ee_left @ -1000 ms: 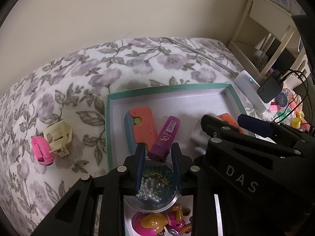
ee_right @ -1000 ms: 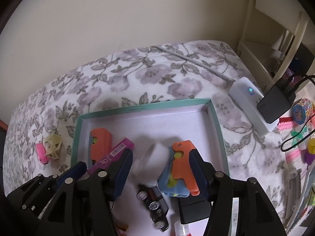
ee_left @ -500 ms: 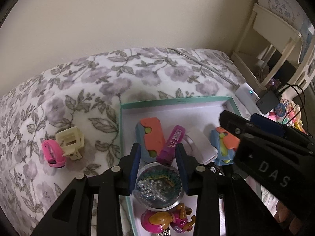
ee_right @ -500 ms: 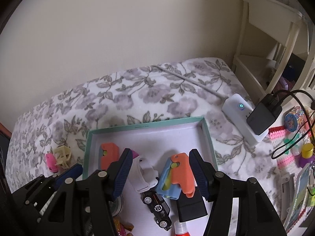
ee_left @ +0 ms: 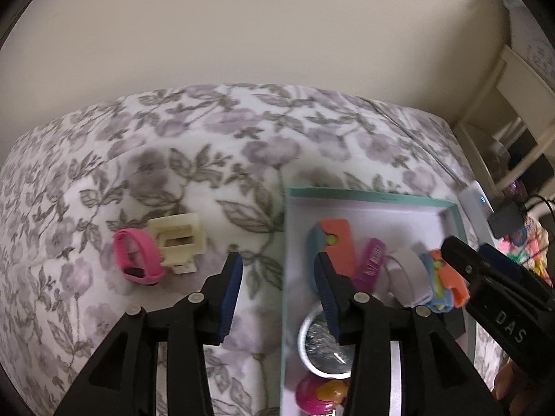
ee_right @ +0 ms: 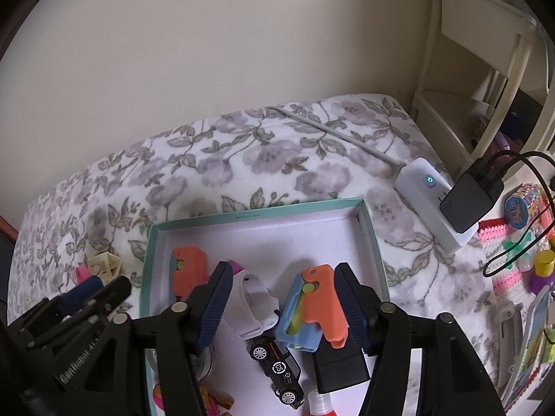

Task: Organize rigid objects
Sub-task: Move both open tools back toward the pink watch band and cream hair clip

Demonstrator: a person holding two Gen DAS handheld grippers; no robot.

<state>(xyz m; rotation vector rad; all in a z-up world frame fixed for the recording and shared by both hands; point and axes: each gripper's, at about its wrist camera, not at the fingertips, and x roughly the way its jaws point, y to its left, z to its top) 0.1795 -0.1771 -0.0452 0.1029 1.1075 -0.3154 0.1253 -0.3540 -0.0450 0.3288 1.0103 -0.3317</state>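
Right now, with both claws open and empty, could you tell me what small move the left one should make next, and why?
Probably ease the left claw forward and to its left toward the pink band and cream clip. They lie touching each other on the floral blanket, outside the box that holds the other items, and the open claw has nothing between its fingers.

Left wrist view is motion-blurred; lettering on the purple tube [ee_left: 373, 263] inside the box [ee_left: 367, 195] is unreadable. The round clear container [ee_left: 317, 346] is partly covered by a gripper finger. The pink figure [ee_left: 321, 393] is cut by the bottom edge. In the right wrist view, the red-capped bottle [ee_right: 321, 404] is cut off likewise.
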